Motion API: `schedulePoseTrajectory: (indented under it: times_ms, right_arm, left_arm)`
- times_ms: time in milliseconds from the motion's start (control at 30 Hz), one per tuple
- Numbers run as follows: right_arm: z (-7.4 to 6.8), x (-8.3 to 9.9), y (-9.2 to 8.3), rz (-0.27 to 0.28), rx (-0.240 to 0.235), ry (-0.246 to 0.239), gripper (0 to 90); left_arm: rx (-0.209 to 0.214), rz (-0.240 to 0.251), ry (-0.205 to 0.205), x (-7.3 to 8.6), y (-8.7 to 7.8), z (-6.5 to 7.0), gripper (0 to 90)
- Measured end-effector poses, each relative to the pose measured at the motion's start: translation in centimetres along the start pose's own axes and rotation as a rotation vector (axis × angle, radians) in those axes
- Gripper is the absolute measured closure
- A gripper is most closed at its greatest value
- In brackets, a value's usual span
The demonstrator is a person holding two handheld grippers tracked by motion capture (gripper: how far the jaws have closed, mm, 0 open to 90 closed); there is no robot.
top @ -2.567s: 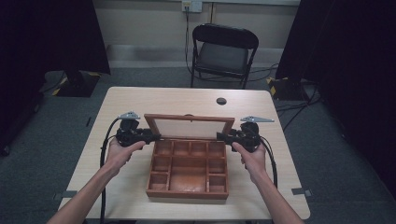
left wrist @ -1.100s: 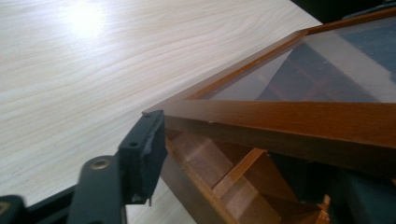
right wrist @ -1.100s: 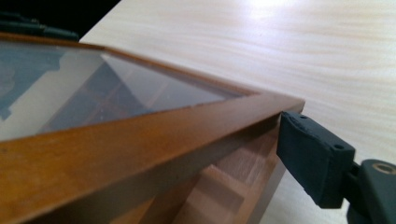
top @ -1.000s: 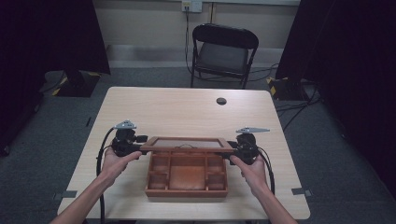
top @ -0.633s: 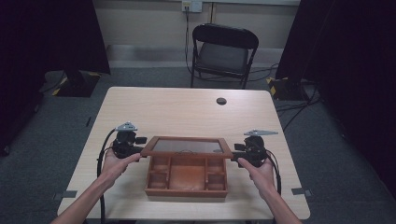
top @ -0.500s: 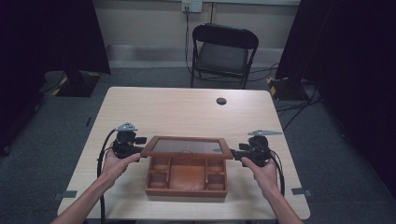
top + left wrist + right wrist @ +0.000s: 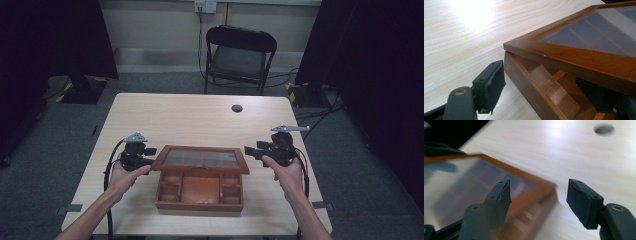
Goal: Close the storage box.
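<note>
A wooden compartment box (image 7: 200, 197) sits near the table's front edge. Its glass-paned lid (image 7: 200, 159) hangs slightly ajar over the back half. My left gripper (image 7: 151, 152) is at the lid's left corner. In the left gripper view, one jaw of the left gripper (image 7: 546, 85) lies under the lid frame (image 7: 579, 55) and the other stands off to the side, clear of the wood; these jaws have just been opening. My right gripper (image 7: 248, 151) hovers just off the lid's right corner. Its jaws have just been closing, with nothing between them, and the lid (image 7: 474, 185) lies beyond the right gripper (image 7: 539, 187).
The light wood table (image 7: 190, 120) has a dark round hole (image 7: 237, 108) toward its back right. A black folding chair (image 7: 239, 55) stands behind the table, and cables lie on the floor at the right.
The lid has come down from upright to nearly flat over the box. The right gripper has let go of it and pulled away up and to the right. The left hand has stayed put.
</note>
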State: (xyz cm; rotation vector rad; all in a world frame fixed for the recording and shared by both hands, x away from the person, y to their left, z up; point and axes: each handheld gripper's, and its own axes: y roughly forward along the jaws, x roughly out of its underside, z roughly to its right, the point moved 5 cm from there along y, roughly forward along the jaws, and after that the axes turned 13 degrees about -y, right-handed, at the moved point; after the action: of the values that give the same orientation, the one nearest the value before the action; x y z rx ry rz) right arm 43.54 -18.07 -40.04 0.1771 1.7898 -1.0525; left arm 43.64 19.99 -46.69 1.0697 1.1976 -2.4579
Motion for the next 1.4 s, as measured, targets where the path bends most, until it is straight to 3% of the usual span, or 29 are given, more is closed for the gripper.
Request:
schedulePoseTrajectory:
  times_ms: [33, 67, 267, 300, 333, 367, 433, 500, 533, 567, 600, 667, 967, 1400]
  right_arm:
    - [0.0, 0.0, 0.0, 0.0, 0.0, 0.0, 37.1]
    - [-1.0, -1.2, -0.1, 0.028, -0.045, -0.022, 39.5]
    - [-5.2, -3.9, 1.2, 0.018, -0.221, -0.133, 53.8]
    - [-5.2, -3.9, 1.2, 0.018, -0.221, -0.133, 53.8]
    - [-6.7, -4.8, 1.5, 0.019, -0.28, -0.168, 57.1]
    - [-7.4, -5.2, 1.7, 0.019, -0.309, -0.184, 58.0]
    - [-8.4, -5.9, 2.0, 0.012, -0.33, -0.205, 58.4]
    - [-8.8, -6.2, 2.3, 0.001, -0.358, -0.223, 58.4]
    - [-9.7, -6.5, 2.8, -0.01, -0.409, -0.247, 60.7]
    - [-9.7, -6.5, 2.8, -0.01, -0.409, -0.247, 60.7]
    - [-10.5, -6.4, 3.1, -0.029, -0.474, -0.268, 64.7]
    - [-11.2, -6.1, 3.4, -0.058, -0.51, -0.295, 68.0]
    - [-12.7, -5.6, 3.6, -0.098, -0.583, -0.335, 78.0]
    - [-13.0, -4.8, 4.6, -0.15, -0.602, -0.356, 81.8]
  left_arm:
    - [0.0, 0.0, 0.0, 0.0, 0.0, 0.0, 22.7]
    - [0.008, -0.004, -0.005, 0.0, 0.1, 0.0, 22.3]
    - [0.0, -0.006, 0.0, 0.2, 0.0, 0.0, 22.2]
    - [0.0, -0.006, 0.0, 0.2, 0.0, 0.0, 22.2]
    - [-0.001, -0.008, 0.004, 0.3, 0.1, 0.0, 22.2]
    - [0.002, -0.008, 0.001, 0.4, 0.1, 0.0, 22.2]
    - [0.005, -0.01, 0.004, 0.4, 0.1, 0.0, 22.2]
    - [0.005, -0.009, 0.0, 0.4, 0.1, 0.0, 22.2]
    - [0.005, -0.005, -0.004, 0.4, 0.1, 0.0, 22.3]
    - [0.005, -0.005, -0.004, 0.4, 0.1, 0.0, 22.3]
    - [-0.001, -0.009, 0.001, 0.5, 0.1, 0.0, 22.3]
    - [0.002, -0.017, 0.009, 0.6, 0.2, 0.0, 22.3]
    - [0.014, -0.009, -0.001, 0.7, 0.2, 0.0, 22.8]
    - [0.007, -0.013, 0.008, 0.8, 0.2, 0.0, 22.8]
